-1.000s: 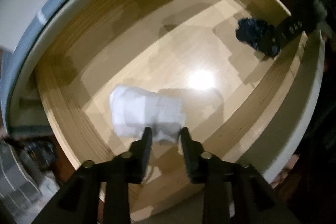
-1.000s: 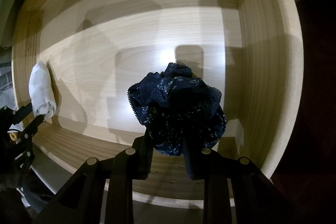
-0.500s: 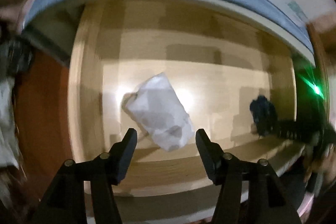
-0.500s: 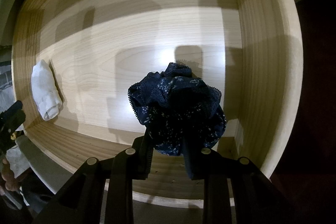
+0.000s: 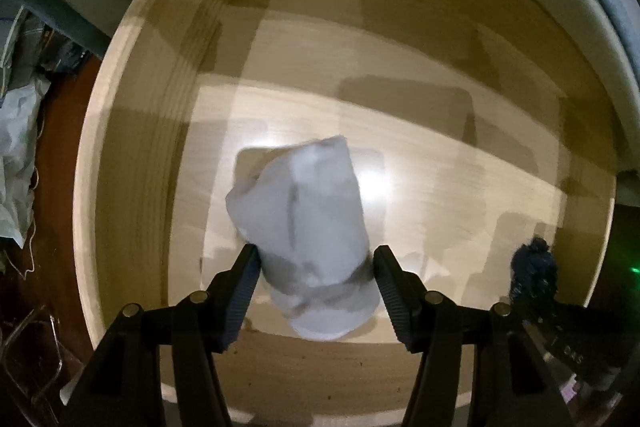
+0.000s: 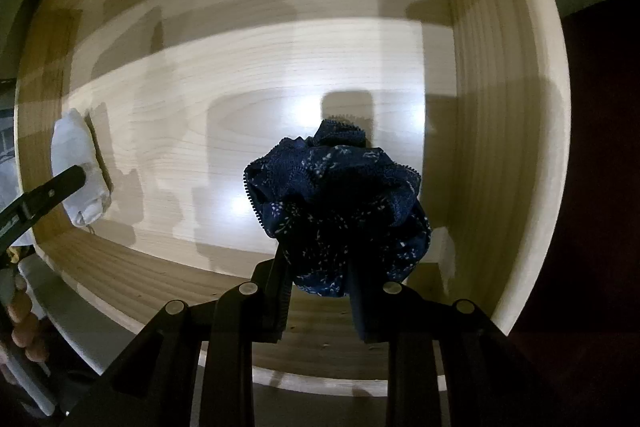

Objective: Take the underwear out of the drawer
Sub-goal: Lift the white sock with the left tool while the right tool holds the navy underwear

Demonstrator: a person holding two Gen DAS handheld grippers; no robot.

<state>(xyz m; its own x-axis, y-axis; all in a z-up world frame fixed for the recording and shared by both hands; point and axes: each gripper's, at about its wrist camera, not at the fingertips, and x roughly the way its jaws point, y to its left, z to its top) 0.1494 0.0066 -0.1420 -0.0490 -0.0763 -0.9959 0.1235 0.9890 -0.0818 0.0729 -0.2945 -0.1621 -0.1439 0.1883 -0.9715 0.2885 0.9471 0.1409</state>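
- The wooden drawer point(image 5: 132, 155) is pulled open and seen from above by both cameras, so that its pale floor is lit and the two garments inside can be reached from the top.
- Its outer edges are bent by the fisheye lens, and the surroundings beyond the walls are too dark to be made out; a pale crumpled heap point(image 5: 16, 155) outside the left wall cannot be identified.
- The white underwear point(image 5: 308, 227), a rolled bundle, is lying on the drawer floor near the left wall, bracketed by the left gripper point(image 5: 316, 267), which is pointed straight down over it.
- The jaws of the left gripper are held apart on either side of the bundle; whether the pads are pressing the cloth cannot be told, as the bundle is blurred.
- The dark blue underwear point(image 6: 340, 211), lace-edged and bunched, is pinched in the closed jaws of the right gripper point(image 6: 320, 291) above the drawer's right end, probably for lifting out.
- Its lower folds are hidden behind the jaws.
- A few fingers point(image 6: 24, 323) are cut off at the lower left edge of the right view.
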